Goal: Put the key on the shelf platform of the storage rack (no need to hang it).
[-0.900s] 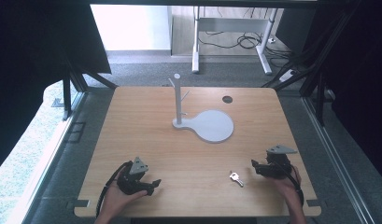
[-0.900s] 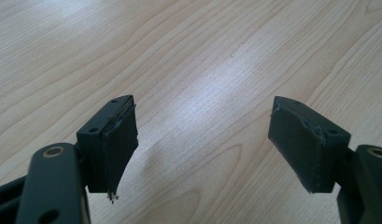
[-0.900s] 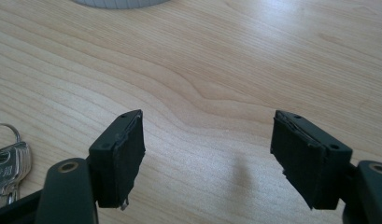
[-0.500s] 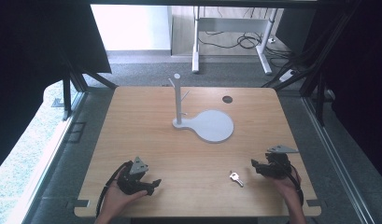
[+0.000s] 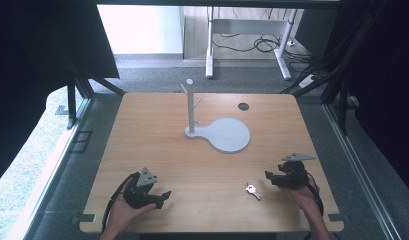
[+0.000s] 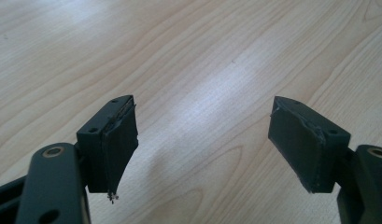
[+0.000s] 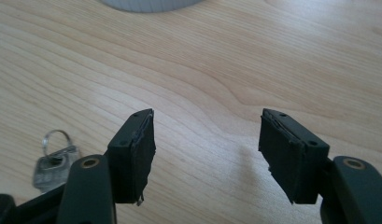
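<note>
On the wooden table [image 5: 157, 135], near-left corner, left gripper [image 5: 164, 195] sits low in the person's left hand [image 5: 123, 211], grey three-cornered plate on top, cable looping behind it. Jaws point toward table centre. Left gripper view: left gripper [image 6: 202, 140] jaws spread wide apart, nothing between them, bare wood grain under the gap. Pad edge on one jaw looks frayed.

Mid table, toward the far side: white stand [image 5: 191, 106], thin upright post with short side pegs and a round knob on top, foot joined to a flat round white base [image 5: 228, 134] lying to its right. Small dark round hole [image 5: 243, 106] in the tabletop beyond the base, far right.

Near edge, right of centre: small silver key [image 5: 252, 190] with ring, flat on the wood, untouched, just left of the right gripper [image 5: 268, 176] and well apart from the stand. Right gripper held by right hand [image 5: 304, 196], jaws pointing left toward the key. Right gripper view: right gripper [image 7: 207, 140] jaws released, wide gap, empty; key [image 7: 55, 161] lies lower left outside the jaws, partly hidden behind the left jaw arm; edge of the white base [image 7: 146, 4] at top.
</note>
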{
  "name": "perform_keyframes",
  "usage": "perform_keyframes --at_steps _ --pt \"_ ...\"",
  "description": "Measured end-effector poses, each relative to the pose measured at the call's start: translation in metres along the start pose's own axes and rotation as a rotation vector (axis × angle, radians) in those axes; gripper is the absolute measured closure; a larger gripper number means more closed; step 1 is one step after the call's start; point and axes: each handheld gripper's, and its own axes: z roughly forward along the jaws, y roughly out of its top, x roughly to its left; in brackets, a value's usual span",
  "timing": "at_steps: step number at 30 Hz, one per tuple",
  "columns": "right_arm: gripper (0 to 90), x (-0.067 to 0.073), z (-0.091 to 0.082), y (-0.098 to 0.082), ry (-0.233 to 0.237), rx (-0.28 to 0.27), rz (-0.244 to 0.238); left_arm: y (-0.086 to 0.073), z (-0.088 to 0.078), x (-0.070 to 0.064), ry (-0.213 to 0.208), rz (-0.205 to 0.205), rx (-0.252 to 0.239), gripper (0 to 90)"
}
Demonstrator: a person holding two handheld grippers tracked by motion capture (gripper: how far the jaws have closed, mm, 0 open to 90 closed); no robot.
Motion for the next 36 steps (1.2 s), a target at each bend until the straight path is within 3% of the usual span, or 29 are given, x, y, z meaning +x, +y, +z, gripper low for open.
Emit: perform_keyframes --at_steps 8,13,18,26,33,36 --pt "40.0 0.005 -0.008 0.016 -0.01 0.044 -0.032 -0.001 0.001 -0.001 -0.017 0.003 0.001 24.2" --pt "42.7 0.008 -0.018 0.026 -0.023 0.061 -0.092 -0.001 0.0 0.001 -0.011 -0.007 -0.005 24.2" --pt "43.8 0.011 -0.029 0.041 -0.006 0.096 -0.134 0.0 0.002 -0.001 -0.01 -0.003 0.004 24.2" --pt "45.5 0.024 -0.04 0.055 0.057 0.136 -0.149 0.001 0.005 -0.006 -0.022 0.01 0.009 24.2" --pt "46.1 0.032 -0.04 0.063 0.065 0.135 -0.187 0.0 0.004 -0.004 -0.018 0.006 0.011 24.3" --pt "47.1 0.035 -0.036 0.064 0.091 0.154 -0.195 0.0 0.004 -0.005 -0.021 0.009 0.009 24.2"
